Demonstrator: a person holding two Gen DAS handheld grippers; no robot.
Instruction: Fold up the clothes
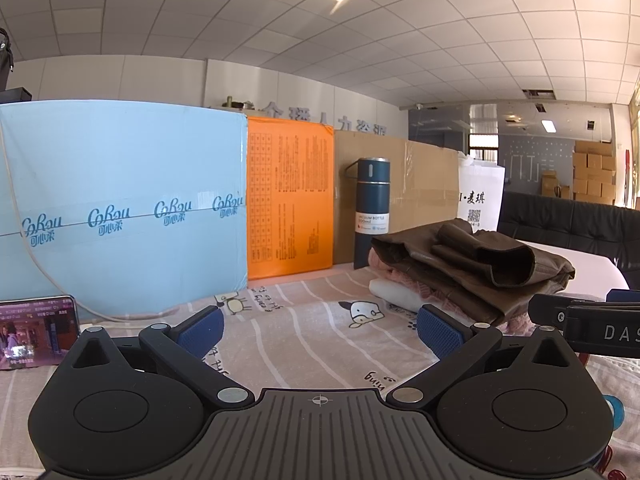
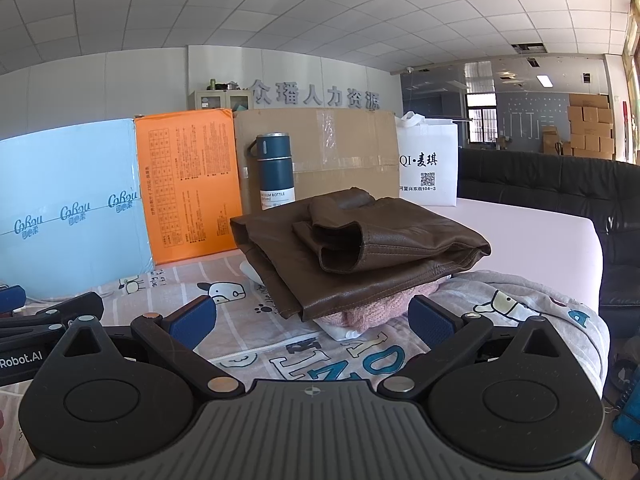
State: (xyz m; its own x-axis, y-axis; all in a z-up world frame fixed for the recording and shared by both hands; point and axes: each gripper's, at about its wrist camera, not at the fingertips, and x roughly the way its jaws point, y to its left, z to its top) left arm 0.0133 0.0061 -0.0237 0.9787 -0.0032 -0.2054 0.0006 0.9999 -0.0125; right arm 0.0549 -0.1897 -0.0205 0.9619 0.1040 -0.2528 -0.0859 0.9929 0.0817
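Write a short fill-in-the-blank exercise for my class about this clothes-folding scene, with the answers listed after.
1. The folded brown jacket lies on top of a ____ knitted garment.
2. The flask behind the pile is dark ____.
3. Both the left gripper and the right gripper are ____.

Answers: pink; blue; open

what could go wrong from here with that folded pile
1. The brown jacket overhangs the pink knit beneath it, so a nudge might slide it off.
2. The vacuum bottle stands upright just behind the pile; pushing the stack back could topple it.
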